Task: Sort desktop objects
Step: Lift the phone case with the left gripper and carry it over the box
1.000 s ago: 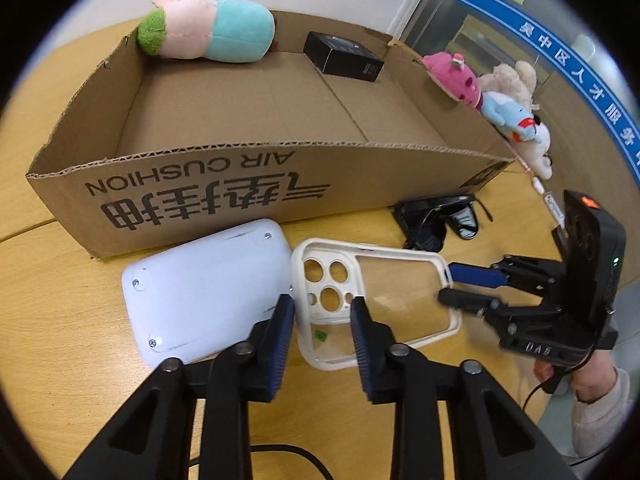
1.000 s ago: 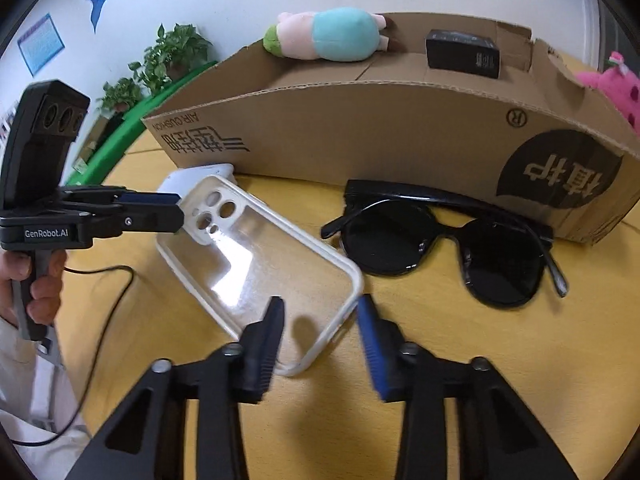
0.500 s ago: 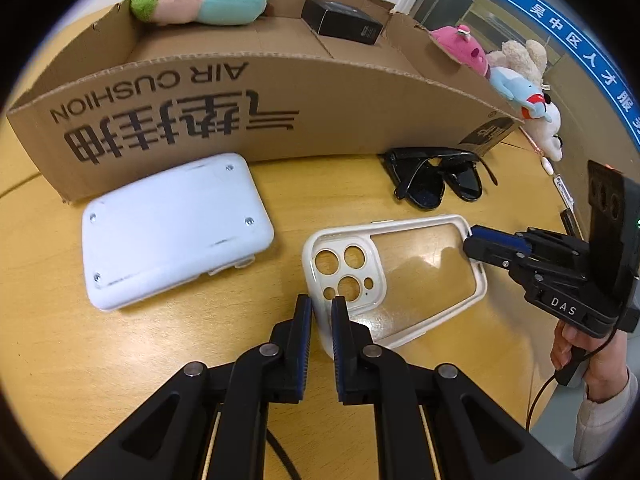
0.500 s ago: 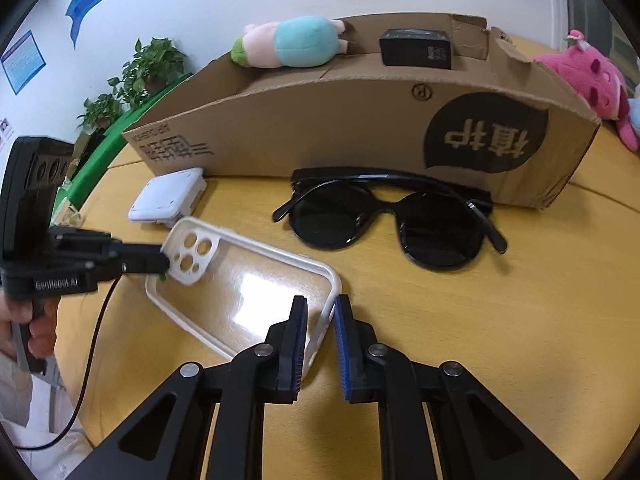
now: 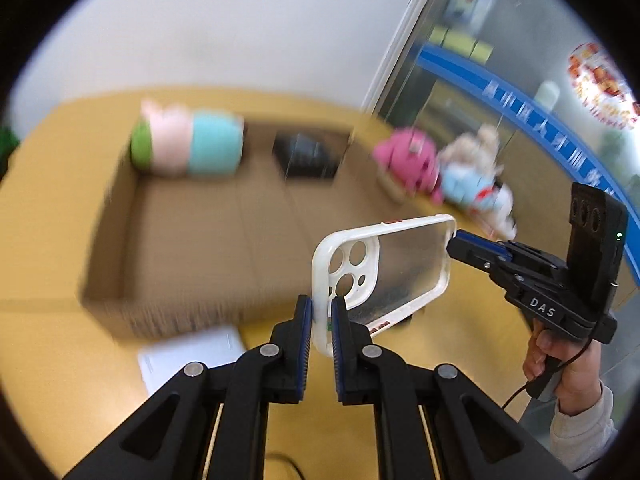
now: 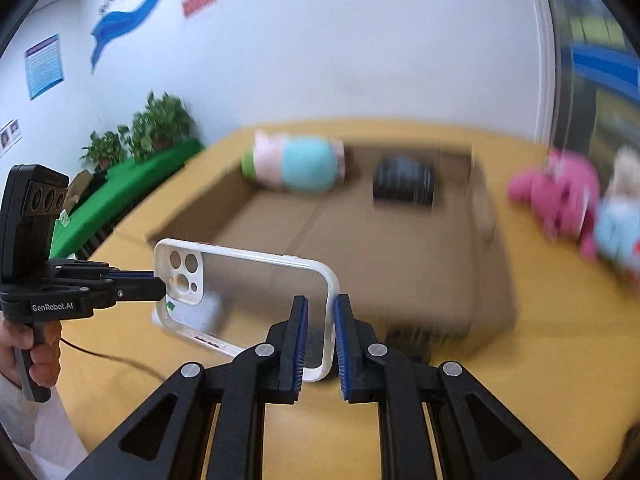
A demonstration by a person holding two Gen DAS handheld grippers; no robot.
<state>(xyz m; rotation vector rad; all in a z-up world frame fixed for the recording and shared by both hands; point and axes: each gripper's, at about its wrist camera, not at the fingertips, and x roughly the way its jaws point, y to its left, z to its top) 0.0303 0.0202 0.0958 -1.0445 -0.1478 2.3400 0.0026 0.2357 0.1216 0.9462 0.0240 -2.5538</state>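
Note:
A clear phone case (image 5: 384,272) with a white rim hangs in the air above the yellow table, held at both ends. My left gripper (image 5: 320,320) is shut on its camera-hole end. My right gripper (image 6: 320,320) is shut on the opposite rim of the phone case (image 6: 256,292). Behind and below it lies the open cardboard box (image 5: 192,248), blurred, with a pink and teal plush (image 5: 188,146) and a small black box (image 5: 308,156) at its far wall. The right gripper (image 5: 456,242) also shows in the left wrist view, the left gripper (image 6: 160,286) in the right wrist view.
A white flat device (image 5: 192,356) lies on the table in front of the box. Pink and pale blue plush toys (image 5: 440,168) sit right of the box. Potted plants (image 6: 152,128) and a green surface stand at the far left. A hand (image 5: 568,364) holds the right gripper's handle.
Both grippers closed on the phone case's two ends and lifted it off the table. Both views now look down into the box from higher up, and the sunglasses have dropped out of sight.

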